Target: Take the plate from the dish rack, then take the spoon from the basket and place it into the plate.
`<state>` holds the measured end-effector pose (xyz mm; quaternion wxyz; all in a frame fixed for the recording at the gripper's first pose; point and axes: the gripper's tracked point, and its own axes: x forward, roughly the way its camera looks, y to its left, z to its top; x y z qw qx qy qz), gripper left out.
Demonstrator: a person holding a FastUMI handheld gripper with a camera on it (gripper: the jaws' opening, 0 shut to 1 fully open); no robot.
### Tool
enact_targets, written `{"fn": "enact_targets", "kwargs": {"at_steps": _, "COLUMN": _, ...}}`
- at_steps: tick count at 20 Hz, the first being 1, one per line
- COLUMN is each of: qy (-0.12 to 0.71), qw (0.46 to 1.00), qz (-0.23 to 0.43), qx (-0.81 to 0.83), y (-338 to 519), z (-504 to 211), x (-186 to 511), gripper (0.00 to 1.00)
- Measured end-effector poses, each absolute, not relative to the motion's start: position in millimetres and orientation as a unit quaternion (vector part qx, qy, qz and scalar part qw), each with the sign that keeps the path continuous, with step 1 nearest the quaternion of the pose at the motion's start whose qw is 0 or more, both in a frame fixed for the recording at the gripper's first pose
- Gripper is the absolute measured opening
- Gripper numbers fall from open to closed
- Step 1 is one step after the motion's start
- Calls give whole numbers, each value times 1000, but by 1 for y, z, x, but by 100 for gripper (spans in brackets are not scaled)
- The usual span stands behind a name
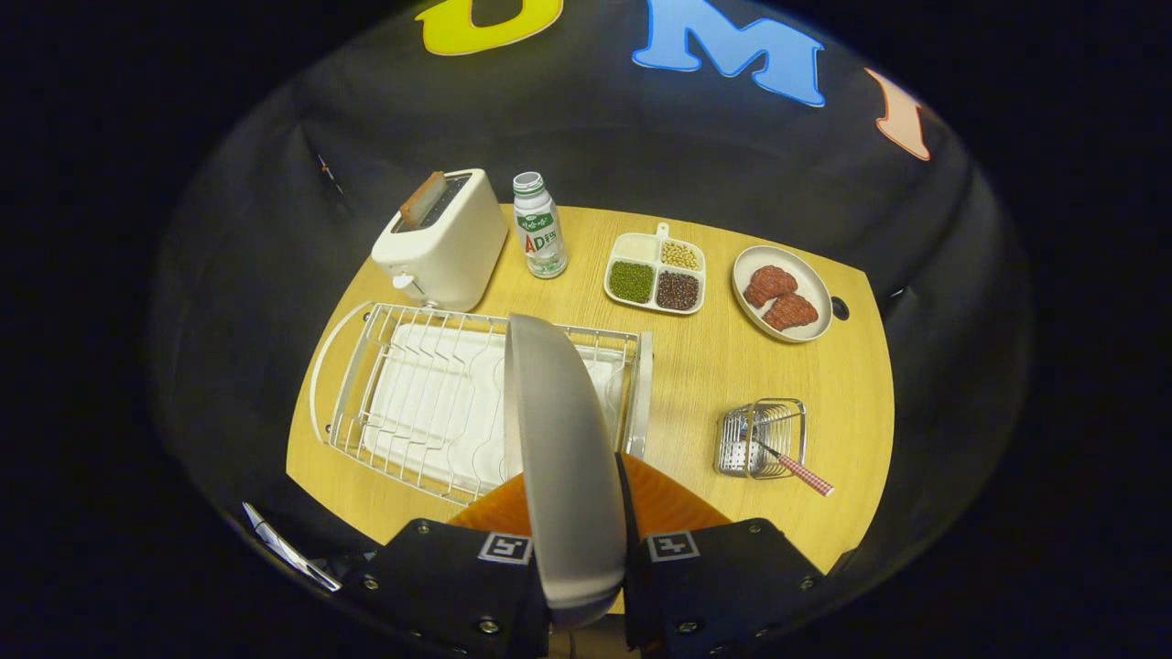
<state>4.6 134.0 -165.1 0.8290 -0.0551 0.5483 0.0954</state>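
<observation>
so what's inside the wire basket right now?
The spoon: its checked handle sticks out of the basket toward the gripper, which is shut on the plate. The spoon's bowl is hard to make out behind the wires.

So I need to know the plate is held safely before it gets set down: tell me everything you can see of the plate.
The plate is plain grey with a smooth, matte look, possibly ceramic. It stands on edge between the gripper fingers, which press on it from both sides, so it is seen edge-on with its rounded back showing. It is lifted above the wire dish rack and the wooden table, touching neither as far as can be told. Nothing lies on it, and no chips or cracks show.
</observation>
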Motion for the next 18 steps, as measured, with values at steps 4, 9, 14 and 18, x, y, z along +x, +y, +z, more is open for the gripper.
{"fn": "enact_targets", "kwargs": {"at_steps": 4, "qy": 535, "qw": 838, "qz": 104, "qx": -20, "y": 99, "z": -139, "x": -20, "gripper": 30}}
{"fn": "enact_targets", "kwargs": {"at_steps": 9, "qy": 525, "qw": 842, "qz": 114, "qx": 44, "y": 51, "z": -131, "x": -55, "gripper": 30}}
{"fn": "enact_targets", "kwargs": {"at_steps": 14, "qy": 521, "qw": 846, "qz": 92, "qx": 64, "y": -4, "z": -142, "x": -86, "gripper": 30}}
{"fn": "enact_targets", "kwargs": {"at_steps": 18, "qy": 530, "qw": 839, "qz": 71, "qx": 95, "y": -27, "z": -164, "x": -110, "gripper": 30}}
